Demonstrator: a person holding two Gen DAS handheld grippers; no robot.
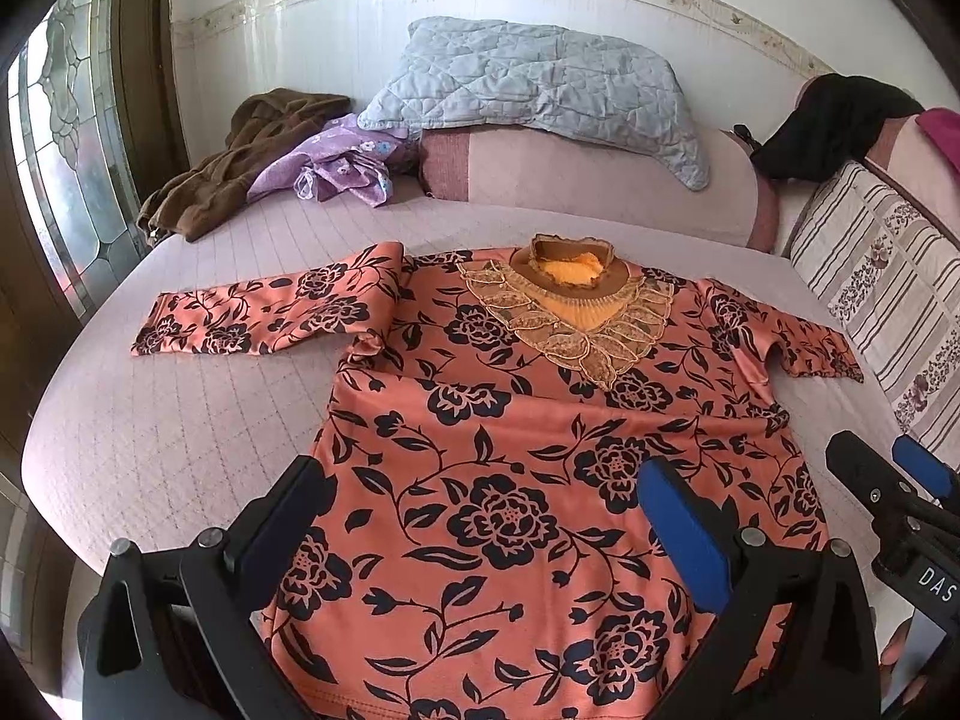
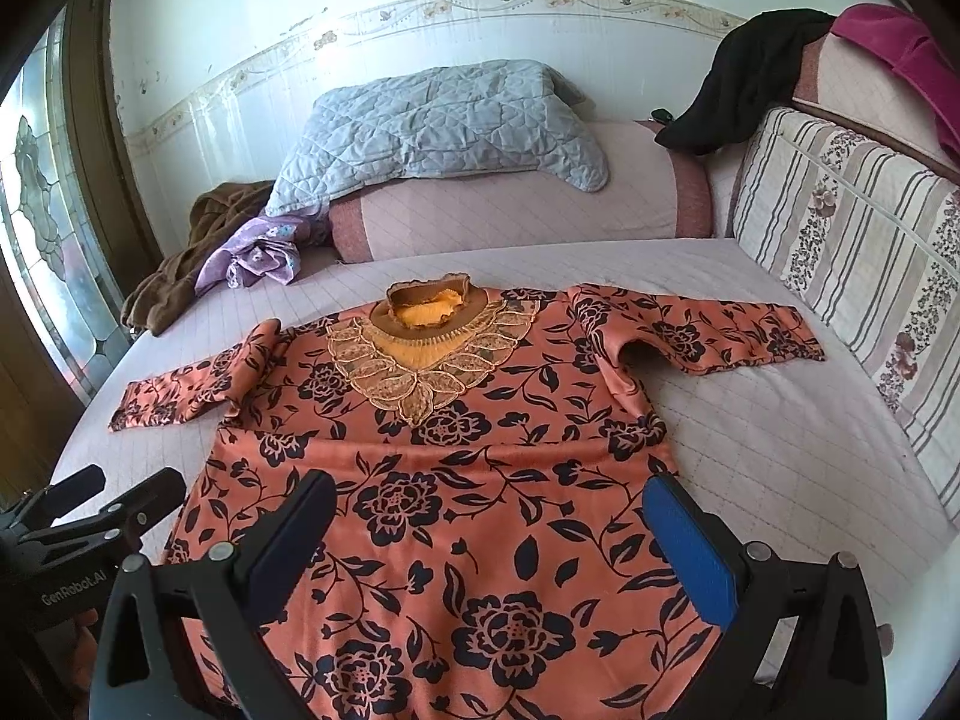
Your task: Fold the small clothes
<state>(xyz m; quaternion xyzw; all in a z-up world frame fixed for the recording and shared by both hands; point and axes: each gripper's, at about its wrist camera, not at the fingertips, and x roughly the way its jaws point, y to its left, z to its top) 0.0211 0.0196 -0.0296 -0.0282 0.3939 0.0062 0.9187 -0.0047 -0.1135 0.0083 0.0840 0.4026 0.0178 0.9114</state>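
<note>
the floral top (image 1: pixel 510 450) lies face up and spread flat on the bed (image 1: pixel 180 420), collar (image 1: pixel 570 267) toward 12 o'clock, hem toward 6 o'clock, sleeves out at 9 and 3 o'clock. the left gripper (image 1: pixel 492 516) and right gripper (image 2: pixel 498 534) hover over the lower body of the top, jaws of both wide apart and holding nothing. the fabric looks thin, soft and slightly satiny, so it will likely drape, slide and wrinkle easily. a sleeve cuff or shoulder seam seems the best place to pinch, the lace collar being delicate.
</note>
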